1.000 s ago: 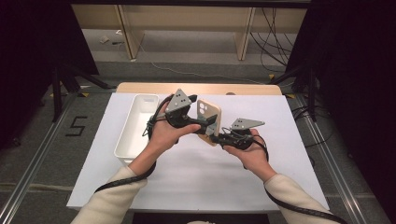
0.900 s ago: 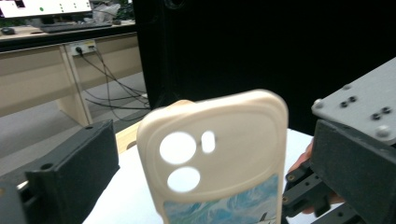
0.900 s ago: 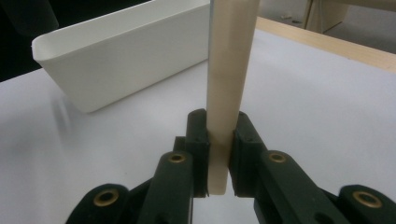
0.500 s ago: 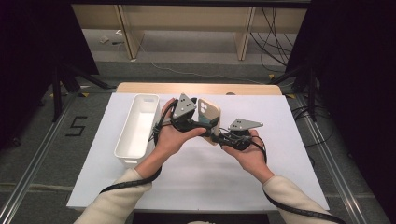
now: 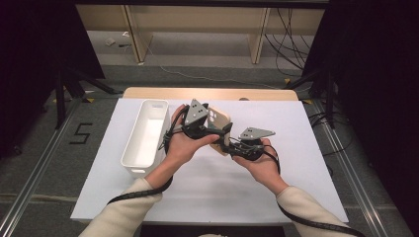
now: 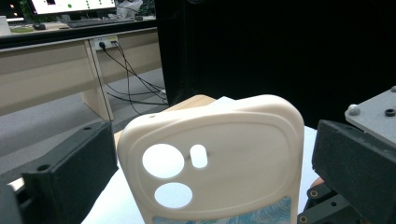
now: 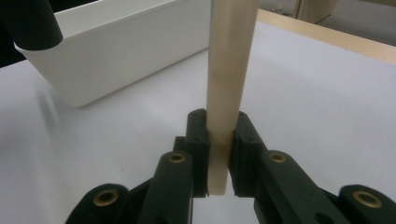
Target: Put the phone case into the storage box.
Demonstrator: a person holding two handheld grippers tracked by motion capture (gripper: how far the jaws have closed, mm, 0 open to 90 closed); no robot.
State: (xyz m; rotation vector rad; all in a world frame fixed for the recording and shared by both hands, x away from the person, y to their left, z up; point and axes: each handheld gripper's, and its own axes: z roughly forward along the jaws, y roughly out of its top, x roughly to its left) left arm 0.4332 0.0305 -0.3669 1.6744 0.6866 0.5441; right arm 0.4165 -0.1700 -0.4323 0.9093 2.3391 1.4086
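Phone case (image 5: 219,129), cream, held upright above the white worktop (image 5: 306,163), right of the white bin (image 5: 146,136). Over the last second the left tongs (image 5: 225,132) have swung in from the bin side to straddle the case; their jaws stand wide, not pressing. Right tongs (image 7: 219,154) pinch its lower edge, nearly closed. Judged: a handover or two-handed grip is being set up.
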